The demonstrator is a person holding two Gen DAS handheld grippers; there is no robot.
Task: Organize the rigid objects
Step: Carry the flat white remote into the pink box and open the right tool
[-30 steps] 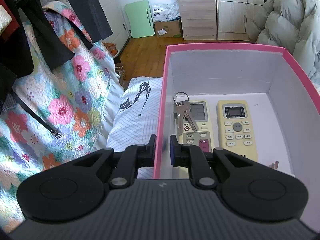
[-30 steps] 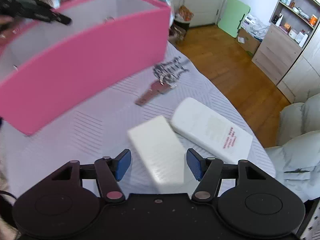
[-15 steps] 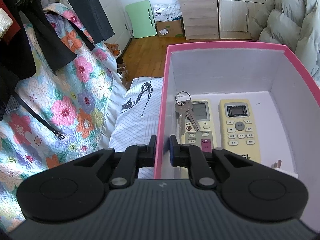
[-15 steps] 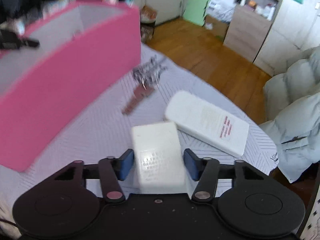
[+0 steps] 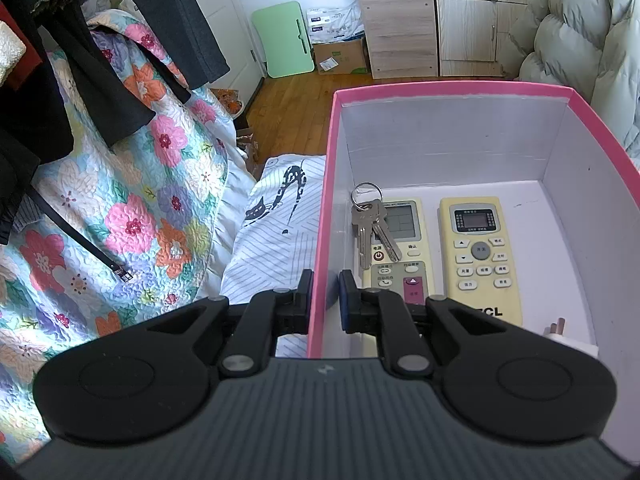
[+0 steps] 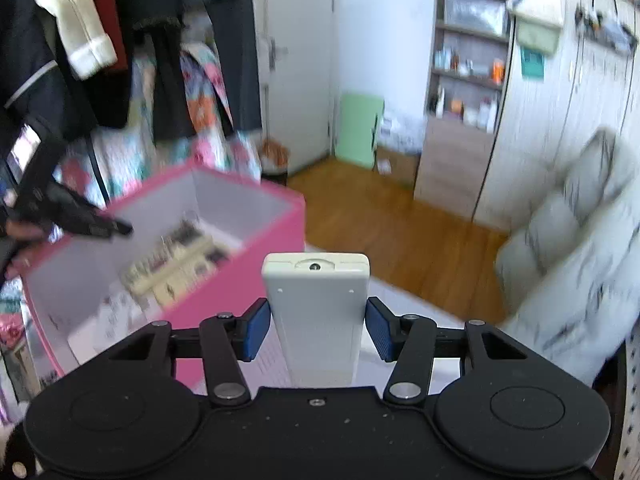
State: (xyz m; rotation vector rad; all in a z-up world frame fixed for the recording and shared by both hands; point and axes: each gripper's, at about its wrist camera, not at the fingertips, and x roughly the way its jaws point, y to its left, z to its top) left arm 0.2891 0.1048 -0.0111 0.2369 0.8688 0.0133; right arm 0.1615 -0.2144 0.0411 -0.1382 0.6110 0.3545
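My left gripper [image 5: 324, 296] is shut on the near left wall of the pink box [image 5: 320, 248], one finger on each side. Inside the box lie two cream remotes [image 5: 478, 256], a bunch of keys [image 5: 370, 228] on the left remote, and a white plug [image 5: 568, 336] at the near right. My right gripper [image 6: 316, 326] is shut on a white remote [image 6: 318, 312], lifted in the air, back side up, pointing away. The pink box [image 6: 224, 264] shows blurred at left in the right wrist view, with the left gripper [image 6: 80, 220] on its wall.
A floral quilt [image 5: 120, 208] and hanging dark clothes [image 5: 100, 60] are to the left. The striped white bedsheet [image 5: 276, 232] lies under the box. A puffy grey jacket [image 5: 580, 52] is at right. Wooden floor, a cabinet [image 5: 400, 32] and a green board [image 5: 286, 40] stand beyond.
My right gripper closed on the white remote and lifted it off the sheet, swinging up towards the box. The left gripper stays clamped on the box wall, hardly moved.
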